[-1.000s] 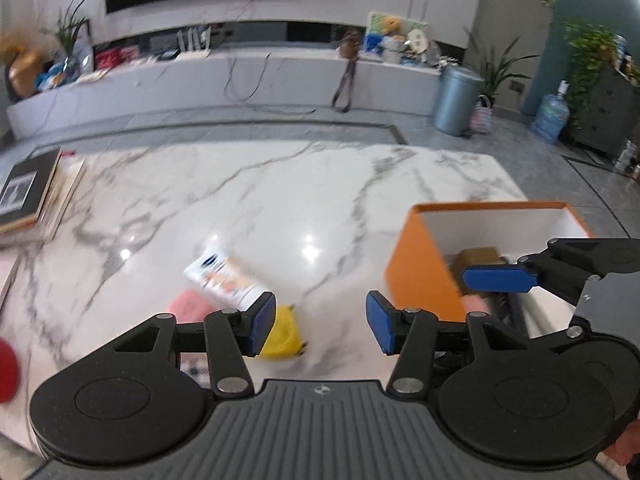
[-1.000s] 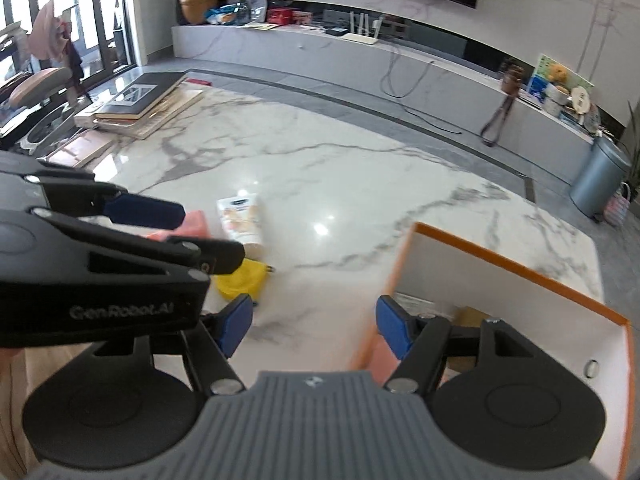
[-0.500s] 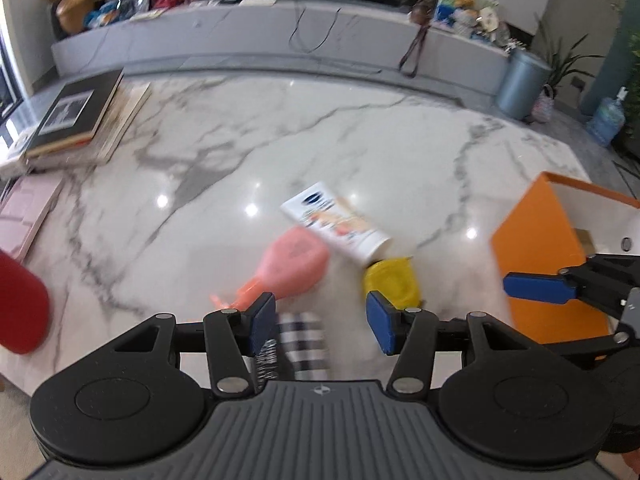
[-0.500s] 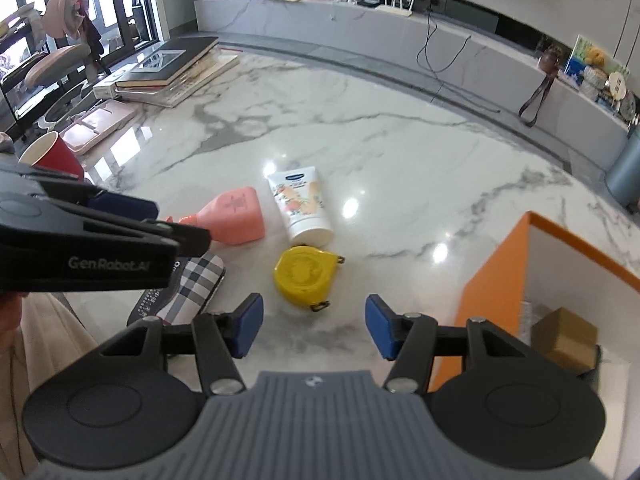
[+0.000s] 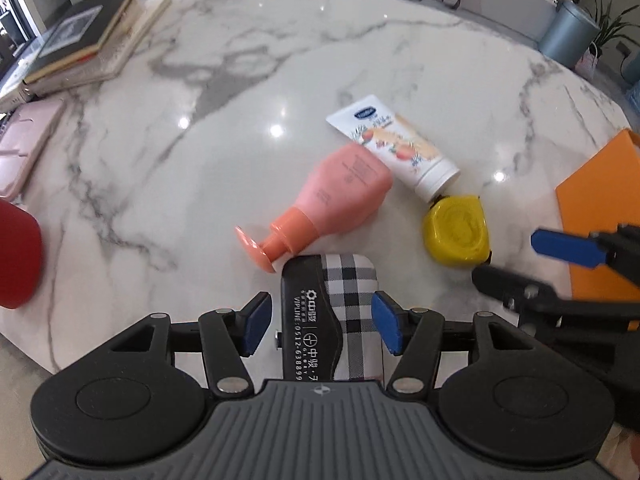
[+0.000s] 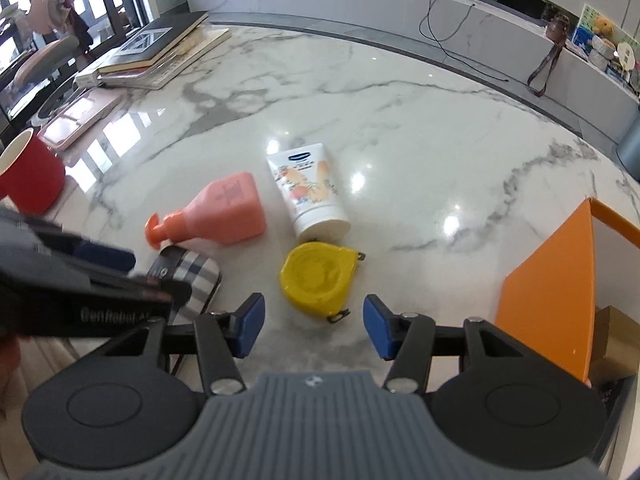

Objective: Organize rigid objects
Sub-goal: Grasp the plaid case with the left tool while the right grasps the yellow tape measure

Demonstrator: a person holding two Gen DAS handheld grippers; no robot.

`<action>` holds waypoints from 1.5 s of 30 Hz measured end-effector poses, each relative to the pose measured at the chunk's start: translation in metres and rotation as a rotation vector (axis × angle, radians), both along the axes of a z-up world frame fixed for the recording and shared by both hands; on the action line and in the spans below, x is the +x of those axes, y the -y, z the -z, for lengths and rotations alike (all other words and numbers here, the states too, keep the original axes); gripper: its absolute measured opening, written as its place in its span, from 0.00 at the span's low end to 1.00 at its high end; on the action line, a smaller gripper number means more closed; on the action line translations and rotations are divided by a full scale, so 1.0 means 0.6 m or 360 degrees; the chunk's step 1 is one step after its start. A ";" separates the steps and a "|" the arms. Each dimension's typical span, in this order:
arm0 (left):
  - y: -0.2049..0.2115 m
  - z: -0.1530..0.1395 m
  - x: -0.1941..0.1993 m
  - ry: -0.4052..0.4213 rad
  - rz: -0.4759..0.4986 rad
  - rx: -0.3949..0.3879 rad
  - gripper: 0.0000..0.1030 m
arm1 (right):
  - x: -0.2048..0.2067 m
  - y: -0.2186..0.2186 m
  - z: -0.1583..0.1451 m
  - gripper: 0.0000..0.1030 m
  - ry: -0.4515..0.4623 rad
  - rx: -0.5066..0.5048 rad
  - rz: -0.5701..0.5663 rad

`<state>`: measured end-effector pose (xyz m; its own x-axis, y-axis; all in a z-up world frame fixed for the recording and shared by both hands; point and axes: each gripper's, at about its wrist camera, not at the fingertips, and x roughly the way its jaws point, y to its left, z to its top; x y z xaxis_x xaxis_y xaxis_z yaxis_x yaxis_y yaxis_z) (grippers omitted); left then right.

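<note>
A plaid glasses case (image 5: 340, 312) lies on the marble table (image 5: 240, 92), between the open fingers of my left gripper (image 5: 320, 326); contact cannot be told. It also shows in the right wrist view (image 6: 192, 280). A pink pump bottle (image 5: 336, 200) (image 6: 224, 212), a white cream tube (image 5: 396, 144) (image 6: 308, 188) and a yellow tape measure (image 5: 456, 228) (image 6: 316, 276) lie just beyond. My right gripper (image 6: 314, 326) is open and empty, hovering just short of the tape measure. An orange box (image 6: 556, 296) (image 5: 596, 216) stands at the right.
A red cup (image 6: 30, 176) (image 5: 16, 256) stands at the left table edge. A pink case (image 6: 80, 116) and stacked books (image 6: 156, 48) lie at the far left. A brown carton (image 6: 616, 344) sits inside the orange box.
Both grippers swung left and down from the orange box toward the loose items. My left gripper came down around the plaid case. My right gripper closed in on the tape measure.
</note>
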<state>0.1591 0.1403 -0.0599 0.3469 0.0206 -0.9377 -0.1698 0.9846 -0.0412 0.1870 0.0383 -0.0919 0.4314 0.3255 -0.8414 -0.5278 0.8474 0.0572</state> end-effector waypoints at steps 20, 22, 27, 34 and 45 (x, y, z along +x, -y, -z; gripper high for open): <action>0.025 0.042 0.017 -0.0152 0.0081 0.0077 0.73 | 0.061 -0.034 0.056 0.54 -0.0145 0.0020 0.0089; 0.025 0.042 0.017 -0.0146 0.0089 0.0077 0.73 | 0.062 -0.036 0.061 0.54 -0.0154 0.0006 0.0082; 0.025 0.042 0.016 -0.0135 0.0097 0.0080 0.72 | 0.061 -0.042 0.068 0.50 -0.0128 -0.0044 0.0046; 0.026 0.041 0.014 -0.0114 0.0100 0.0064 0.72 | 0.057 -0.029 0.065 0.49 -0.0154 -0.0071 0.0076; 0.026 0.014 0.002 0.0061 0.0112 -0.0019 0.71 | 0.027 0.017 0.017 0.49 -0.0024 -0.0020 0.0101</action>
<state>0.1600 0.1246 -0.0680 0.3827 -0.0165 -0.9237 -0.0981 0.9935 -0.0584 0.2033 0.0284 -0.1022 0.4378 0.2873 -0.8519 -0.4724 0.8797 0.0539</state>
